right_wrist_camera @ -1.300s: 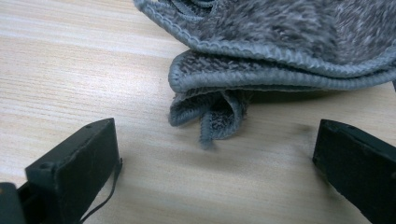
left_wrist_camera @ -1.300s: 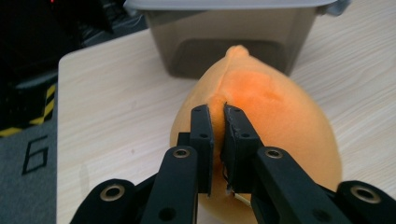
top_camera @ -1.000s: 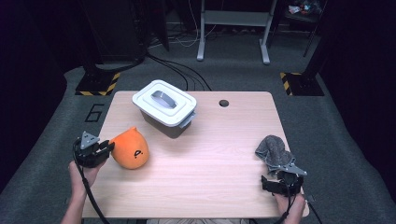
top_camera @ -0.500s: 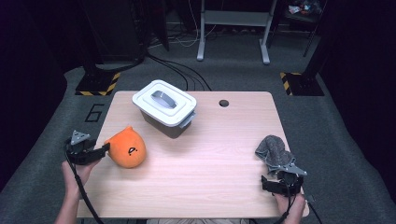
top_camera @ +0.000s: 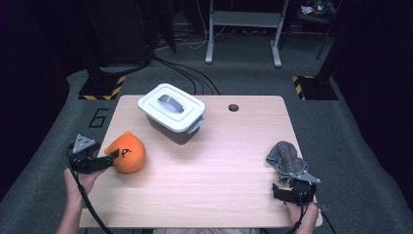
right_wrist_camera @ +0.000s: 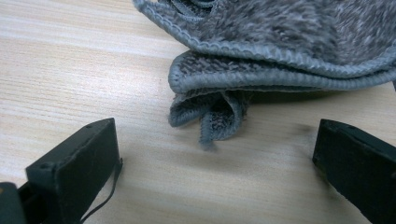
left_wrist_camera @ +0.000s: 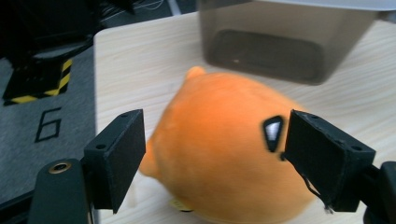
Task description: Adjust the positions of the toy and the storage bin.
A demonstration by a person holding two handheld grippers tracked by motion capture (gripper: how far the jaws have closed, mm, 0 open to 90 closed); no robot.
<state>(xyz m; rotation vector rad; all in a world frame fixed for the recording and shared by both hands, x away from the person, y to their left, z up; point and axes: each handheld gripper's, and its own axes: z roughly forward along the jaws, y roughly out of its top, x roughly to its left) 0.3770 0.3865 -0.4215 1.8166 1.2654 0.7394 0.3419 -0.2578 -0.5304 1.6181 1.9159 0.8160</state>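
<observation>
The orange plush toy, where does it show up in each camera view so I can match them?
High view: the orange plush toy lies at the table's left side, just in front of the left gripper.
Left gripper view: it sits centre frame, between the open jaws.
Right gripper view: the toy is not in it.
Shared landmark: the white-lidded grey box behind the toy, also at the top of the left gripper view.

Each hand holds a black tool. The left gripper [top_camera: 113, 157] and the right gripper [top_camera: 290, 193] each carry a grey three-cornered plate with small dots on top. A thin black cable hangs from each. The jaws are flat black blocks with little screw holes.
</observation>
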